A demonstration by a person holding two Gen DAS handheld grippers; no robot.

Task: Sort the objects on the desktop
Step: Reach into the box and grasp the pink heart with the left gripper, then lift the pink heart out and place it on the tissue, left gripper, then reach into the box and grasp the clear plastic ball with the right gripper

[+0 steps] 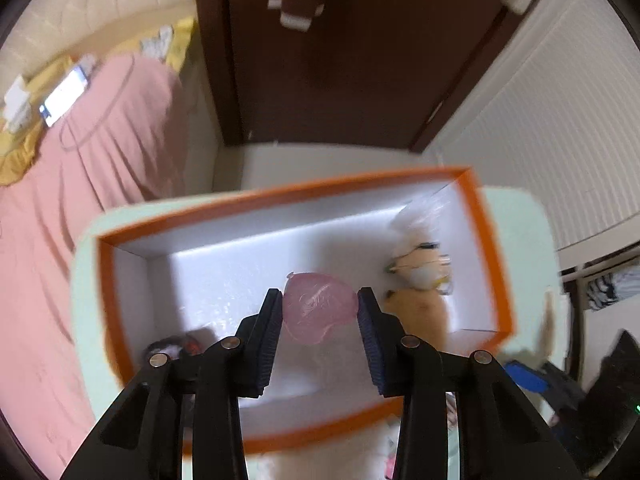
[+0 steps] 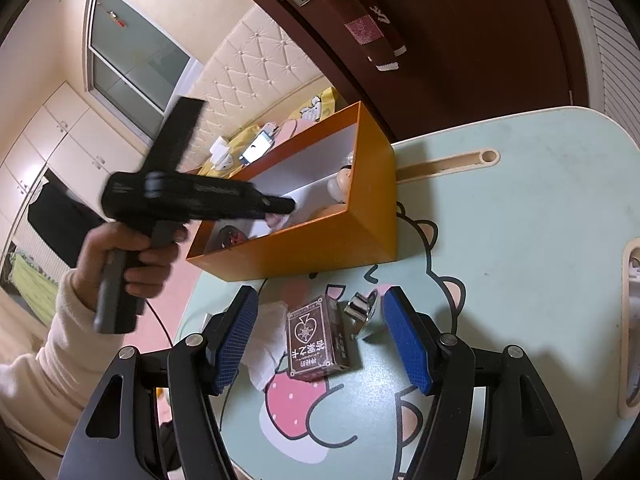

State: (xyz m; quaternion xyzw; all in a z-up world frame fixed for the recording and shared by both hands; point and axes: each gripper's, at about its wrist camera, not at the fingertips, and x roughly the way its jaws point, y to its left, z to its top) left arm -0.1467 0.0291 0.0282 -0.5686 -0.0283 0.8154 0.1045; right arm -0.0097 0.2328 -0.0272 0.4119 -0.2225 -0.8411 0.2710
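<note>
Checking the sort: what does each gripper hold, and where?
The left gripper pinches a pink balloon by its two sides, over the orange box. The right gripper holds nothing.

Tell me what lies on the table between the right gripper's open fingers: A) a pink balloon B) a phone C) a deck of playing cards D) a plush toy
C: the right wrist view shows a boxed deck of cards with a spade emblem lying on the table ahead of the right gripper.

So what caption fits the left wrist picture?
Left gripper holds a pink balloon over the orange box.
</note>
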